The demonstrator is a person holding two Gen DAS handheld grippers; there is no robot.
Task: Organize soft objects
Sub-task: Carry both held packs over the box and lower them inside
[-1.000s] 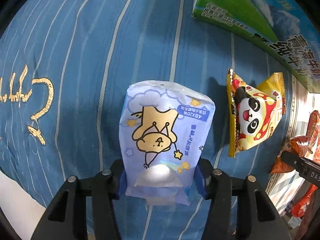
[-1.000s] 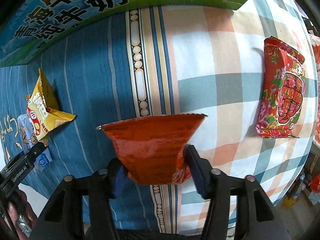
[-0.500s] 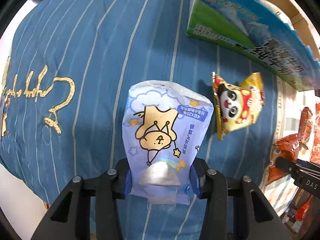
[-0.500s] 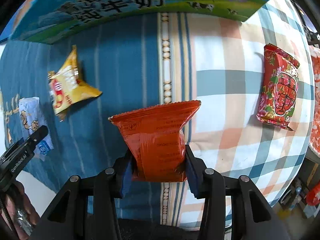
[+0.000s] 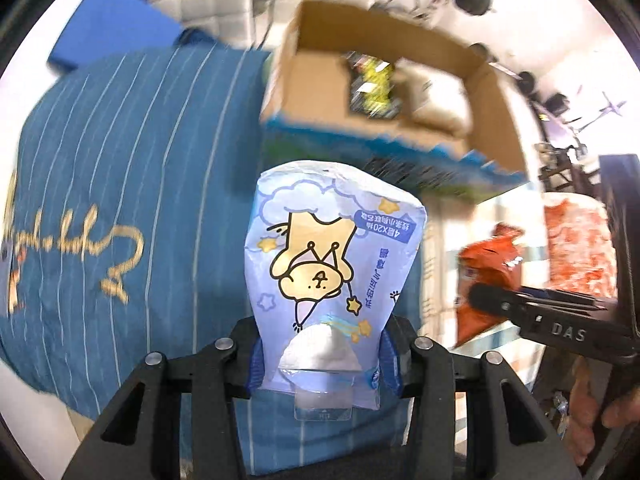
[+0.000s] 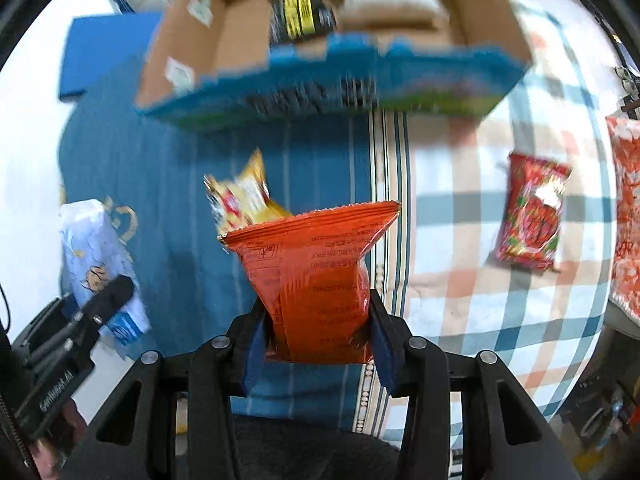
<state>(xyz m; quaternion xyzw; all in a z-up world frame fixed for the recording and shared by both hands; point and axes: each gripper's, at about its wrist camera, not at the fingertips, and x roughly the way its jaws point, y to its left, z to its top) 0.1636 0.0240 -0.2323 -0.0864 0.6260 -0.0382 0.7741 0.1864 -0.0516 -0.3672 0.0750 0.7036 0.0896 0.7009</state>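
Left gripper pinching blue tissue pack | right gripper pinching orange snack bag

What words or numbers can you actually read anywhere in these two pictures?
"DAS": on the black right gripper body, left wrist view.
"GenRobot.AI": on the black left gripper body.
"4层X20抽": upside down on the light blue tissue pack.
Orange snack bag: print too small.
Cardboard box: lettering blurred.
Gold script on blue cloth: illegible.

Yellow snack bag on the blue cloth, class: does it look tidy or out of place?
Out of place. The yellow bag lies crumpled and tilted on the blue cloth, outside the box.
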